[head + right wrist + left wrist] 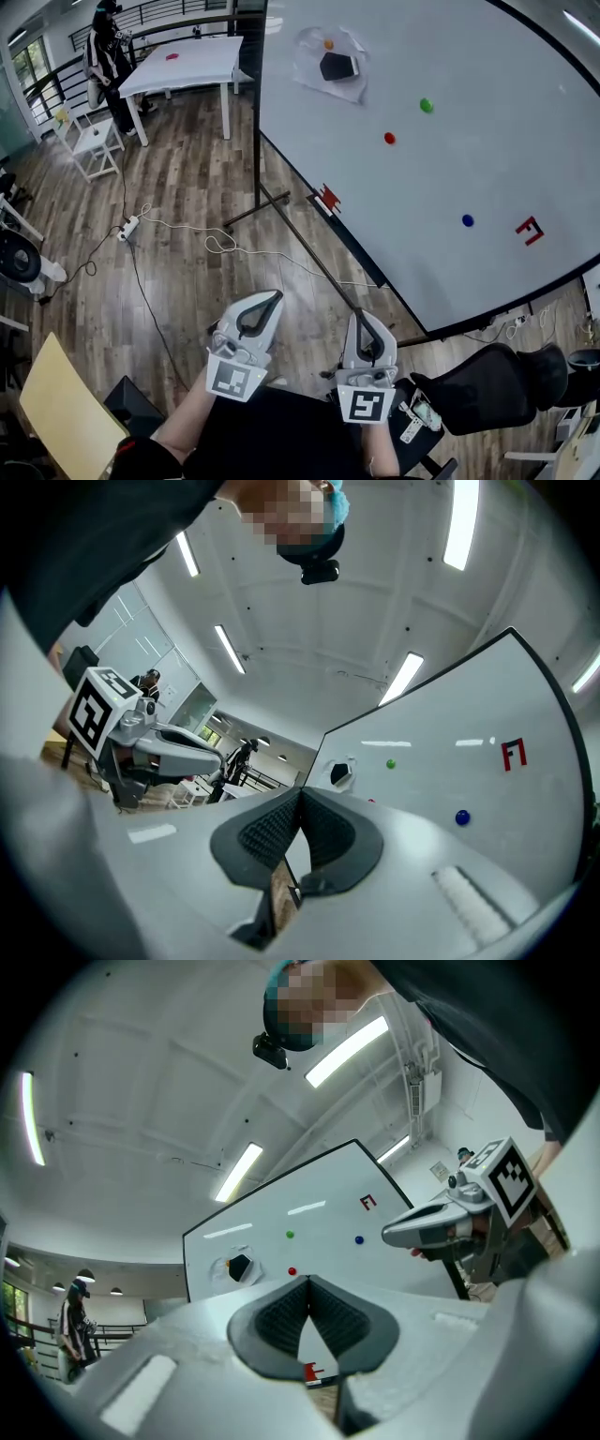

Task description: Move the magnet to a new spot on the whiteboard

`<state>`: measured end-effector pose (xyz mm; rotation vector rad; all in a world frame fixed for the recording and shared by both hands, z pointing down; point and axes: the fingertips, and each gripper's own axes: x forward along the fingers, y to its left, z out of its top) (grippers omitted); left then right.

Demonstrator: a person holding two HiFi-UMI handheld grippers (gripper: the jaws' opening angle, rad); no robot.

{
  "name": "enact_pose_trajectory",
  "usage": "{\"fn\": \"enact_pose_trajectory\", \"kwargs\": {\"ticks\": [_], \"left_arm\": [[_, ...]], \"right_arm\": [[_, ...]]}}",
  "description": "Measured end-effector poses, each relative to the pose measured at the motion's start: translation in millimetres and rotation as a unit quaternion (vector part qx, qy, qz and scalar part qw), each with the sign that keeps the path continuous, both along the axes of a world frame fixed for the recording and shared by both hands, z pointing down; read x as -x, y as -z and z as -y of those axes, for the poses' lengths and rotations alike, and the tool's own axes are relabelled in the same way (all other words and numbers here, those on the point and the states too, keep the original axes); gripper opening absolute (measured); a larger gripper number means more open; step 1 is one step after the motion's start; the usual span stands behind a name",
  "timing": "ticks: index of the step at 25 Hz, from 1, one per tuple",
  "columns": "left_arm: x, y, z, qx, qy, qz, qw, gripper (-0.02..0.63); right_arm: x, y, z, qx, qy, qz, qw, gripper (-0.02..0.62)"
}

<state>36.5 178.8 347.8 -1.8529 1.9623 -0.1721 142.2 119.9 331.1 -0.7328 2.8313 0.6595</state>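
The whiteboard (487, 141) stands ahead on the right, some way beyond both grippers. On it are a green magnet (427, 105), a red magnet (389, 138), a blue magnet (467, 220) and an orange magnet (328, 43). My left gripper (273, 297) and right gripper (361, 320) are held side by side low in the head view, both shut with nothing between the jaws. The left gripper view shows the green magnet (290, 1235), red magnet (292, 1270) and blue magnet (359, 1238) past my shut left gripper (307, 1283). The right gripper view shows the green magnet (391, 763) and blue magnet (460, 817) beyond my shut right gripper (300, 794).
A black eraser (338, 66) in a clear bag hangs high on the board. Red marks (530, 230) sit at the board's edges. The board's stand leg (272, 202) and cables (225, 246) lie on the wooden floor. A black chair (497, 375) is at the right, a white table (183, 61) and a person (108, 52) at the back left.
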Motion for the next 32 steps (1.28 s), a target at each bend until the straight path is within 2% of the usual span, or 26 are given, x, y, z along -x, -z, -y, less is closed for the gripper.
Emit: {"fn": "enact_pose_trajectory", "kwargs": {"ticks": [10,17,32], "left_arm": [[-21.2,1.7,52.9,-0.011,-0.055,0.005,0.9984,0.002],[-20.4,-1.8,94.7,-0.014,-0.099,0.006,0.995,0.002],[41.1,6.1,205.1,-0.021,-0.169,0.006,0.9854,0.002]], "right_arm": [[-27.2,-7.1,36.2,-0.008,-0.054,-0.01,0.998,0.002],[-28.1,-7.6,66.0,-0.01,-0.097,-0.009,0.995,0.002],[29.4,-1.6,155.2,-0.016,-0.171,-0.021,0.985,0.002]]}}
